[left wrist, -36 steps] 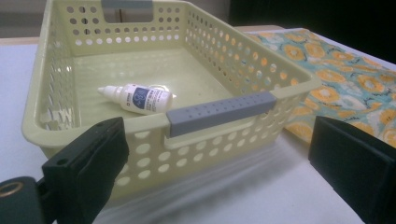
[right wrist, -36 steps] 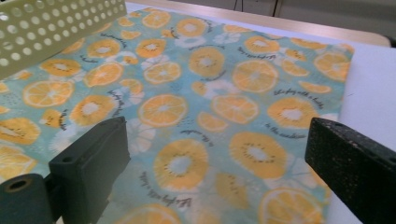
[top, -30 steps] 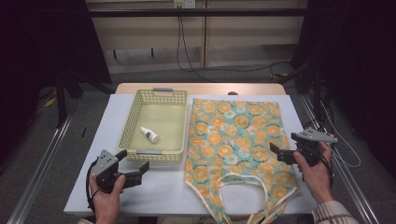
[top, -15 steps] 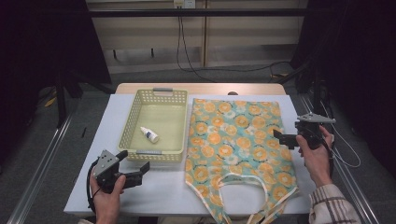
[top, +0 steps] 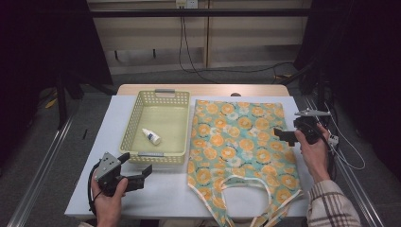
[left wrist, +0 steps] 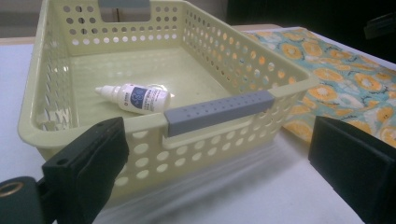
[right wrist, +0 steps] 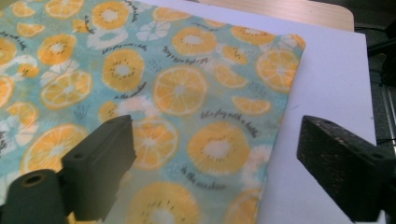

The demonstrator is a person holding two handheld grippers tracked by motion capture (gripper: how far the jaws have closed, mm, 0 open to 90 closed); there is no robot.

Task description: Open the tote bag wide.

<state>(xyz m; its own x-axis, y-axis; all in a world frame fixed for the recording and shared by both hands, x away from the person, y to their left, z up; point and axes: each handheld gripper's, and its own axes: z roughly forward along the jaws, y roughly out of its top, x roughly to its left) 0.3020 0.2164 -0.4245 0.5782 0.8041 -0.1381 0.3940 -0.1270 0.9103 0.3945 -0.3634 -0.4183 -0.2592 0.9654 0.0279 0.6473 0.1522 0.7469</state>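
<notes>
The right gripper has slid along the right edge of the orange-print bag, away from the person and toward the bag's far corner, and its jaws have just been closing a little with nothing between them; the left gripper has kept its place. Right now the right gripper hangs just over that edge, jaws wide. In the right gripper view the bag lies flat below and ahead of the jaws, its edge running between them, with bare white counter under the far jaw. The left gripper is also wide and holds nothing. Just ahead of it stands the pale yellow basket, its grey handle facing the jaws, and a small white bottle lies on its side inside, beyond the near wall.

To my eye the step in hand is lining up for a pinch on the bag's side edge. Next the right gripper would need to dip until one jaw slips under the cloth, then close on the edge. The fabric lies flat on the counter, so catching the edge may take a scraping approach.
</notes>
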